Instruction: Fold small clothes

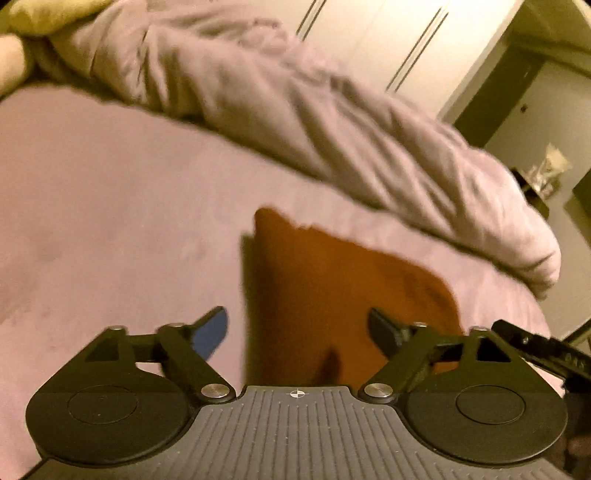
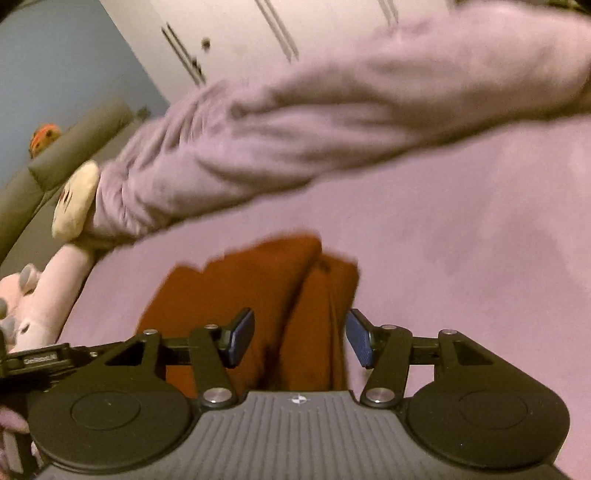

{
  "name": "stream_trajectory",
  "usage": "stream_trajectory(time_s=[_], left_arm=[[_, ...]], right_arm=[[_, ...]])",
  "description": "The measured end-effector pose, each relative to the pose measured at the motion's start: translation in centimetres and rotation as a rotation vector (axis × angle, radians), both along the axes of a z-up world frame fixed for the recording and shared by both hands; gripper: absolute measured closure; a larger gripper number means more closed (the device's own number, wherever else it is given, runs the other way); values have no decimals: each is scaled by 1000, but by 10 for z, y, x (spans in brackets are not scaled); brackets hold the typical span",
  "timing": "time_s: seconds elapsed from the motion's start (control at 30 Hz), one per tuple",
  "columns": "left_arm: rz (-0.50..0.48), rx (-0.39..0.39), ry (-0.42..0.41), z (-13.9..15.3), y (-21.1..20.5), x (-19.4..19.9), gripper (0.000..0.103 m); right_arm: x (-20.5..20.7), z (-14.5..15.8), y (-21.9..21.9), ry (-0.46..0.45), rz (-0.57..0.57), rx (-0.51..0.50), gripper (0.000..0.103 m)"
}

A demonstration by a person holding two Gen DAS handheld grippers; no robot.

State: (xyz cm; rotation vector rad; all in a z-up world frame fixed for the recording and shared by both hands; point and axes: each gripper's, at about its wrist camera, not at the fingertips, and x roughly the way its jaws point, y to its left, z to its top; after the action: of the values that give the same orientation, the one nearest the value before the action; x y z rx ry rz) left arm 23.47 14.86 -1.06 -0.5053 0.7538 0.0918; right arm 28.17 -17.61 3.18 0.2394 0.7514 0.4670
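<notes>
A small rust-orange garment lies on the pink bed sheet. In the left wrist view my left gripper is open, its fingers apart over the garment's near end. In the right wrist view the same garment lies folded lengthwise with a raised ridge down its middle. My right gripper is open with its blue pads either side of the garment's near end, holding nothing. Both views are blurred.
A crumpled pink duvet is heaped along the far side of the bed. Plush toys lie at the left of the right wrist view. White wardrobe doors stand behind. The other gripper's body shows at the right of the left wrist view.
</notes>
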Motion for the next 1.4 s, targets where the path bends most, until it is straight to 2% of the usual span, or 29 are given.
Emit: stream_trajectory(time_s=[0.1, 0.23, 0.3, 0.4, 0.47, 0.53, 0.63, 0.77, 0.97, 1.17, 1.27, 1.4], left_arm=[[44, 81, 7, -6, -15, 12, 9], [94, 166, 18, -20, -28, 18, 9], [82, 176, 45, -32, -29, 18, 8], [69, 151, 44, -43, -27, 9, 6], [59, 130, 47, -45, -28, 9, 6], [47, 136, 61, -48, -33, 11, 5], [-10, 100, 85, -56, -38, 14, 5], [63, 96, 81, -47, -36, 0, 5], [95, 109, 85, -32, -40, -23, 6], [82, 164, 103, -23, -49, -35, 6], [77, 157, 119, -24, -50, -39, 6], [68, 173, 133, -25, -53, -40, 5]], right_arm=[[-11, 11, 34, -111, 63, -87, 49], [-18, 3, 73, -199, 125, -210, 53], [-17, -9, 85, -233, 140, -276, 53], [-14, -37, 92, -189, 160, -361, 55], [-21, -49, 84, -223, 152, -402, 56], [-21, -51, 66, -208, 103, -398, 54], [-15, -51, 39, -129, 34, -340, 47], [-31, -37, 37, -131, 15, -319, 47], [-50, -20, 34, -133, -1, -248, 47], [-68, -24, 51, -131, 51, -308, 47], [-69, -34, 54, -86, 55, -379, 47], [-72, -41, 52, -67, 56, -404, 46]])
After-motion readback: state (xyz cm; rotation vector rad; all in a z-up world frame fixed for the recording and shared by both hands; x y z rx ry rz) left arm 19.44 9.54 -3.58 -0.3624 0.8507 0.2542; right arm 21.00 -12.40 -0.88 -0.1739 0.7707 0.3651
